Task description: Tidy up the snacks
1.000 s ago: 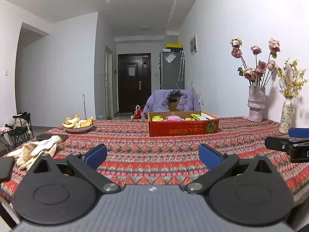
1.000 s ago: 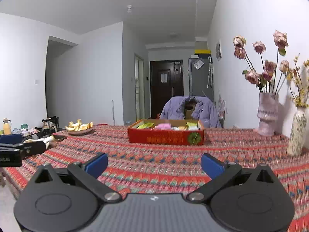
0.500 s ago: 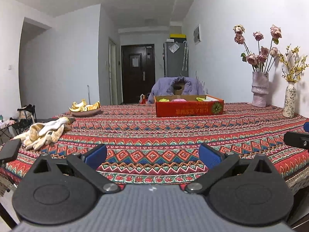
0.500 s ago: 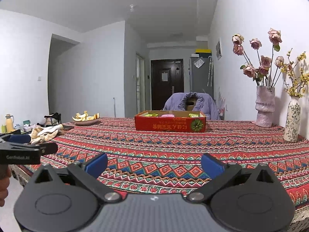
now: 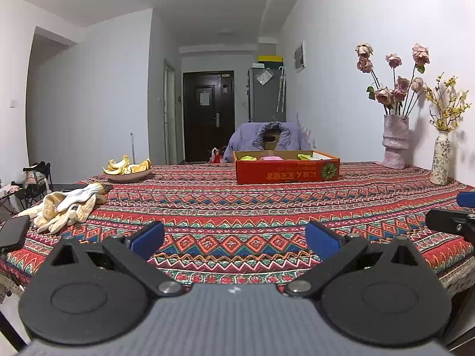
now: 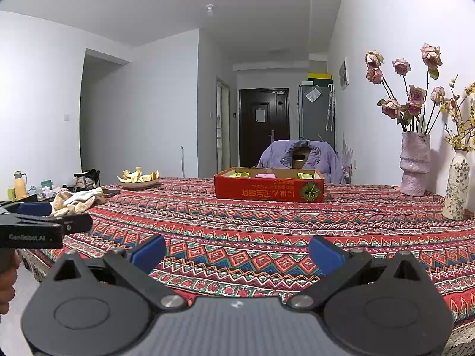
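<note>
Hovering wide-spread, both grippers (image 5: pixel 234 238) (image 6: pixel 237 252) face the snack box (image 5: pixel 287 168).

This is a lived-in home, a dining area opening onto an entry hall. A long table under a patterned tablecloth (image 5: pixel 237 207) carries a bowl of fruit peels (image 5: pixel 127 169), work gloves (image 5: pixel 65 204) and two vases of dried flowers (image 5: pixel 396 142). A jacket hangs over a chair (image 6: pixel 299 160), and beyond stand a dark front door (image 5: pixel 207 115) and a grey fridge (image 5: pixel 265 95).
</note>
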`<state>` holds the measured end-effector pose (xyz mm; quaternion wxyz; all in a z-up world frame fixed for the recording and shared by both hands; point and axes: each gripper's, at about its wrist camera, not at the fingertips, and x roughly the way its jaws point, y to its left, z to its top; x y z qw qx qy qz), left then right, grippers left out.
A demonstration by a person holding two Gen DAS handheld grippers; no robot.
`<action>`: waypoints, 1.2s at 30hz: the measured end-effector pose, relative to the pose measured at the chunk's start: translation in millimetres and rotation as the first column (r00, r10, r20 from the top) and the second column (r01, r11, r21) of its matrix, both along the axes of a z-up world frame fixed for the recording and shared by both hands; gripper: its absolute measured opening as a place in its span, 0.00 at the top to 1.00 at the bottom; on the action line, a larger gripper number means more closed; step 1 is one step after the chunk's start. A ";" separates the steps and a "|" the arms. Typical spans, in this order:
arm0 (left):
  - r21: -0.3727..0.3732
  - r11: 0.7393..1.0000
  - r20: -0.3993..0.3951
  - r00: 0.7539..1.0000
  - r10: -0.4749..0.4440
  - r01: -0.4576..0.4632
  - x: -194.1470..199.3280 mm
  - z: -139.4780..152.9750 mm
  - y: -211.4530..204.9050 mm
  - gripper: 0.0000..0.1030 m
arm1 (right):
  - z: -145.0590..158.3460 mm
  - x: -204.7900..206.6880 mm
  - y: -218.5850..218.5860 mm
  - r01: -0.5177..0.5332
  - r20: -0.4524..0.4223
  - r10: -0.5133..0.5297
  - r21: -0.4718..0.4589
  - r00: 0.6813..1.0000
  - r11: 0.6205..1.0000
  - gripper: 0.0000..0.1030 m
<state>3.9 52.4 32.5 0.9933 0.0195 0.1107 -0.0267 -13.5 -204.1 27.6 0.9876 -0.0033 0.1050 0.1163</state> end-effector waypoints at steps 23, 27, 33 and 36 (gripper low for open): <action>0.008 1.000 0.002 1.000 0.004 -0.004 -0.9 2.9 1.0 0.00 | -1.4 1.0 -6.4 0.003 -0.002 -0.003 0.034 1.000 0.999 0.00; 0.008 1.000 0.003 1.000 0.002 -0.002 -0.7 3.8 1.0 0.00 | -1.5 0.6 -6.6 0.006 -0.001 -0.006 0.033 1.000 0.999 0.00; 0.008 1.000 0.000 1.000 0.001 -0.001 0.0 2.9 1.1 0.00 | -1.7 0.4 -7.4 0.004 -0.003 -0.004 0.039 1.000 0.999 0.00; 0.011 1.000 -0.004 1.000 0.000 0.000 0.5 1.7 0.7 0.00 | -2.2 -0.3 -7.1 0.002 -0.003 -0.002 0.040 1.000 0.999 0.00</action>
